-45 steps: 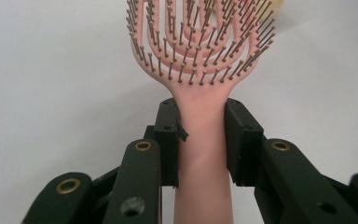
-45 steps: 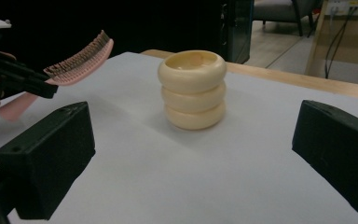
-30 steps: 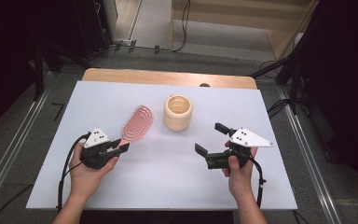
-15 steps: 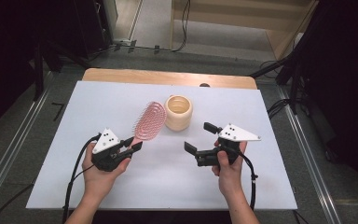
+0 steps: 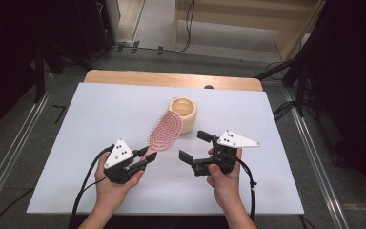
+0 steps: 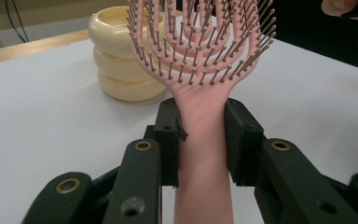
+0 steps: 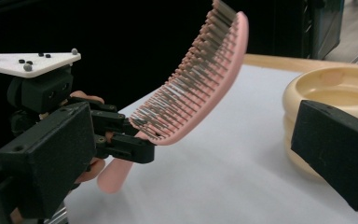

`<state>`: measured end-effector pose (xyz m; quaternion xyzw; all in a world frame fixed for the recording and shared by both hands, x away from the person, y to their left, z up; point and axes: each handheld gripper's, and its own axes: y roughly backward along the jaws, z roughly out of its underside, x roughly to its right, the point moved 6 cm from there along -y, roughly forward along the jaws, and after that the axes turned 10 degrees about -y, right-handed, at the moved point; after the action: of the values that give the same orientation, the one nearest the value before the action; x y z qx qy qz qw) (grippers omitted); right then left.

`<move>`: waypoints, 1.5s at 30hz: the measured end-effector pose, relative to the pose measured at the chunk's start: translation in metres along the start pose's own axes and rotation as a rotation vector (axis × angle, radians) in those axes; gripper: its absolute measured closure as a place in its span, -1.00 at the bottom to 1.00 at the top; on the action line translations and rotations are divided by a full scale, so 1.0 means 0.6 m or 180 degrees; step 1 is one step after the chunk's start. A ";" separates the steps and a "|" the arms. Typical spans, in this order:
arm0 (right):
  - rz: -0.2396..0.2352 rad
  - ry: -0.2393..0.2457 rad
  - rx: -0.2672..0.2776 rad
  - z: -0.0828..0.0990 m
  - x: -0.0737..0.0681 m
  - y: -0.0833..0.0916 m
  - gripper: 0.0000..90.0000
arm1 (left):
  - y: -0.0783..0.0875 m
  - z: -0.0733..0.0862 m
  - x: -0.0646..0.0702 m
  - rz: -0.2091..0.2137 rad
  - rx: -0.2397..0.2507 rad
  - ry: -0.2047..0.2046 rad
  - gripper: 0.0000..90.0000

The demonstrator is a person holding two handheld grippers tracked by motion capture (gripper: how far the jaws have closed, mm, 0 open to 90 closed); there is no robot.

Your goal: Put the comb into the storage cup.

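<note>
From above we look forward and down on the desk; our two tool cameras sit close, sharing the pink brush and cream cup.

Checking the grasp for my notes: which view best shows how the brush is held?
The left gripper view: both jaws of the left hand-held gripper clamp the brush at its handle, close up. The right gripper view shows the brush side-on, lifted off the table. The high view shows it small, grip partly hidden.
</note>
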<state>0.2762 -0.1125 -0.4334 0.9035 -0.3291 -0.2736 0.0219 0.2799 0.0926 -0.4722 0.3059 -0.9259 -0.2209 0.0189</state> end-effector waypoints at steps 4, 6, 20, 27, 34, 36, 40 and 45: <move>-0.0016 -0.0072 -0.0097 0.006 -0.006 -0.010 -0.93 | -0.003 0.001 0.010 0.0010 0.0048 -0.0022 0.55; -0.0021 -0.0111 -0.0083 0.007 -0.007 -0.012 -0.83 | -0.005 0.001 0.014 0.0028 0.0059 -0.0025 0.56; 0.0139 -0.0347 -0.0126 0.018 -0.009 -0.031 -0.59 | -0.017 0.003 0.040 0.0034 0.0085 -0.0112 0.55; 0.0134 -0.0562 -0.0069 0.023 0.000 -0.035 -0.48 | -0.022 0.004 0.048 0.0035 0.0082 -0.0146 0.55; 0.0065 -0.0648 -0.0047 0.027 -0.003 -0.038 -0.35 | -0.026 0.005 0.057 0.0066 0.0084 -0.0169 0.55; 0.0021 -0.0712 -0.0078 0.030 -0.003 -0.041 -0.31 | -0.028 0.005 0.059 0.0077 0.0087 -0.0178 0.55; 0.0007 -0.0767 -0.0079 0.033 -0.003 -0.043 -0.26 | -0.029 0.005 0.064 0.0079 0.0078 -0.0201 0.55; 0.0029 -0.0816 -0.0078 0.038 0.001 -0.045 -0.07 | -0.033 0.007 0.069 0.0062 0.0054 -0.0249 0.55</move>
<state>0.2805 -0.0884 -0.4589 0.8593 -0.3299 -0.3907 -0.0081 0.2565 0.0563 -0.4885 0.2882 -0.9307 -0.2246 -0.0177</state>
